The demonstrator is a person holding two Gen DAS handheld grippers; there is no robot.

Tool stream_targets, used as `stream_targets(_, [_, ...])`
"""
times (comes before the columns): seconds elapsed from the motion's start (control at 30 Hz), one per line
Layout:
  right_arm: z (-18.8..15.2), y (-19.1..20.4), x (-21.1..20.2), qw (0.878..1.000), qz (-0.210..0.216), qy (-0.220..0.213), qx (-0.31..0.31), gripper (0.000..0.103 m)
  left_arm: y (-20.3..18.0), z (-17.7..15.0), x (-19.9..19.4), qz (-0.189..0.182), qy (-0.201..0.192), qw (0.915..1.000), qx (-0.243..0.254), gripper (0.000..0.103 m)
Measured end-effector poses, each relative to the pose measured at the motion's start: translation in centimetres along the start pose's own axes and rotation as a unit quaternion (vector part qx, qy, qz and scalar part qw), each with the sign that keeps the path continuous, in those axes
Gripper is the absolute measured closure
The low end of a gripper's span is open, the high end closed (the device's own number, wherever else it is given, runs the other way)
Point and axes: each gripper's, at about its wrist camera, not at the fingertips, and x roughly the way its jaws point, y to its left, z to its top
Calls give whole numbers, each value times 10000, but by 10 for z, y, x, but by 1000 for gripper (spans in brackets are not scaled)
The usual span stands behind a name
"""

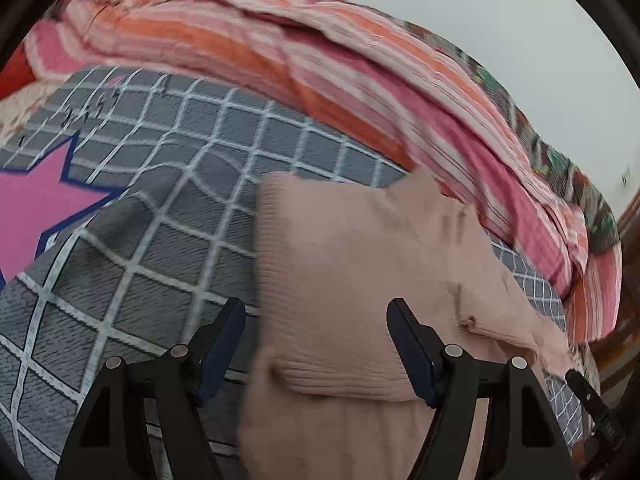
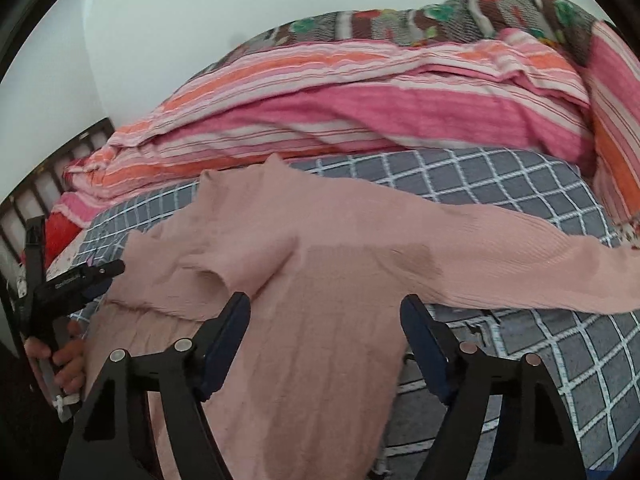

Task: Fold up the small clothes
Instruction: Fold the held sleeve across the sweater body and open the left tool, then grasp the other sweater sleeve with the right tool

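A small pale pink ribbed sweater (image 1: 360, 264) lies on a grey checked bedsheet (image 1: 168, 200). In the left wrist view one sleeve is folded across its body. My left gripper (image 1: 316, 312) is open and empty, just above the sweater's left edge. In the right wrist view the sweater (image 2: 304, 280) has its other sleeve (image 2: 520, 256) stretched out to the right. My right gripper (image 2: 326, 308) is open and empty above the sweater's body. The left gripper (image 2: 100, 270) also shows at the left of the right wrist view, held by a hand.
A pink and orange striped blanket (image 1: 320, 64) is bunched along the far side of the bed, with a patterned quilt (image 2: 440, 20) behind it. A pink star print (image 1: 36, 208) marks the sheet. A dark slatted bed frame (image 2: 52, 176) stands at the left, a pale wall (image 2: 160, 20) behind.
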Motion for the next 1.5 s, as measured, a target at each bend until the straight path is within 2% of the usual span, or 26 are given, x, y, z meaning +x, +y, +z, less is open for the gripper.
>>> stream_targets(0.07, [1,7,2,10000,78,12,-19,27,6,-3,-1,-113,-3,9998,-176,32])
stream_targets(0.23, [6,33,22,9989,305,312,-170,27,-1,-7,-8,-66,-118,9999,71,32])
stream_targets(0.37, [12,51,48,9971,159,602,-440,27,-5,-7,-9,-30,-148,9997,172,31])
stream_targets(0.43, [15,56,62,9966,-84,647,-500,27,-10,-6,-5,43,-146,9996,242,31])
stream_targets(0.5, [13,49,75,9954,-405,791,-353,30,-13,-4,0,165,-84,9995,247,31])
stream_targets(0.53, [13,43,78,9952,-490,822,-223,37,-12,-5,3,261,-18,9994,247,31])
stream_targets(0.6, [13,24,75,9960,-303,800,242,42,-13,-5,7,330,42,9991,264,32])
stream_targets(0.67, [16,10,64,9966,-205,611,517,43,-14,-7,6,381,32,9988,312,32])
stream_targets(0.77, [18,-2,48,9971,-444,372,487,43,-16,-9,7,455,13,9983,374,31])
stream_targets(0.87, [14,-11,47,9968,-350,521,488,43,-16,-10,7,456,1,9982,394,31])
stream_targets(0.97, [12,-17,46,9964,-544,529,389,43,-14,-10,6,390,-14,9986,352,31])
stream_targets(1.1, [9,-36,44,9953,-448,482,707,44,-13,-10,7,379,-2,9987,351,29])
stream_targets(1.3, [7,-47,51,9934,-424,530,925,64,-14,-10,7,393,-9,9986,362,29])
stream_targets(1.33, [7,-47,50,9933,-465,507,926,71,-14,-10,7,387,-9,9986,358,29])
stream_targets(1.37, [7,-47,50,9934,-479,485,927,82,-14,-10,7,374,-14,9987,350,29])
stream_targets(1.4, [7,-48,49,9938,-369,444,945,89,-14,-10,6,363,-19,9988,343,29])
stream_targets(1.43, [7,-48,49,9940,-220,466,962,93,-13,-10,6,348,-25,9988,333,29])
stream_targets(1.5, [6,-48,54,9933,-330,603,929,93,-13,-11,6,349,-25,9989,328,29])
